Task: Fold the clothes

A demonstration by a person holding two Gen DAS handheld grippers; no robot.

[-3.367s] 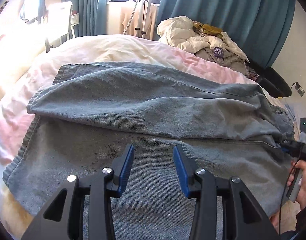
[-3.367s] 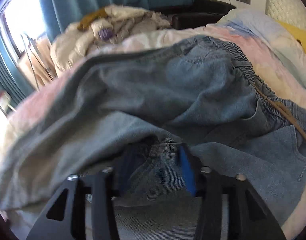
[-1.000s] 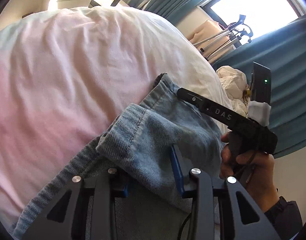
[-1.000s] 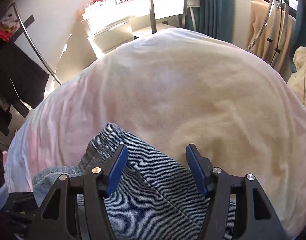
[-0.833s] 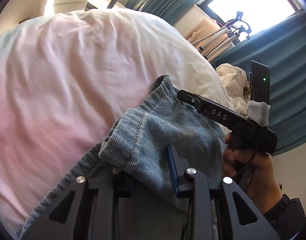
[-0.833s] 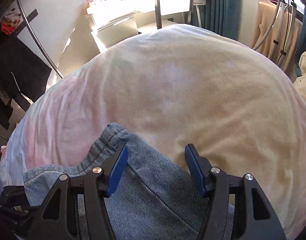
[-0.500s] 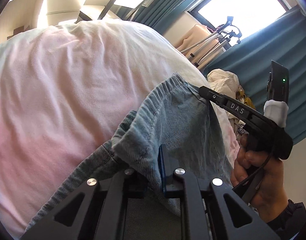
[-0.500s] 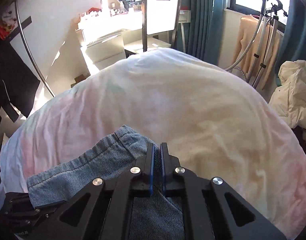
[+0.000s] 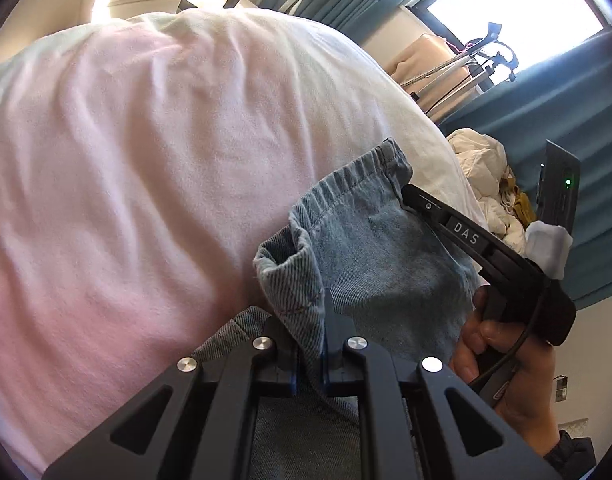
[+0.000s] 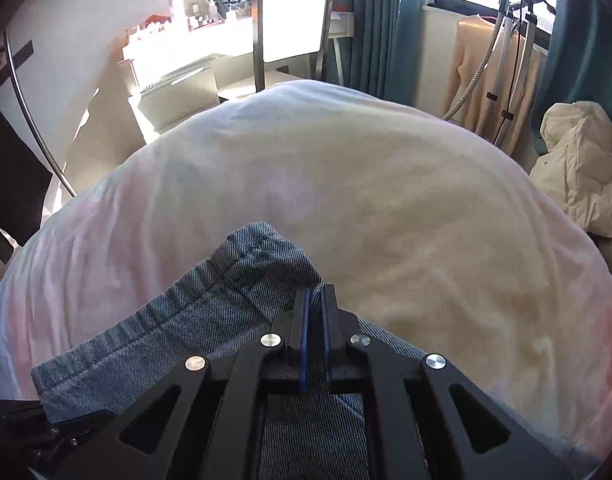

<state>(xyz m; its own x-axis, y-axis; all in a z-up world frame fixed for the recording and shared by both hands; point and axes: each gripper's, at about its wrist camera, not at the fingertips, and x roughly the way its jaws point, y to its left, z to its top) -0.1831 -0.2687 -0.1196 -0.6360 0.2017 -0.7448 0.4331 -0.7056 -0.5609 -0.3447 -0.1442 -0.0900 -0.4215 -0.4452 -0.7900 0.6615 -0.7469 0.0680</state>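
Both your tongs have just snapped closed, left tongs (image 9: 309, 354) and right tongs (image 10: 314, 334) each pinching the denim hem (image 9: 370, 264) ahead of them — you're set to lift and fold across the bed (image 10: 386, 184).

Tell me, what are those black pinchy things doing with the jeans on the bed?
A person is folding denim jeans on a pink and white bed cover, with a pincher tool in each hand. The left gripper and right gripper are both clamped shut on the jeans' edge. The jeans hang bunched between them, not yet laid flat.
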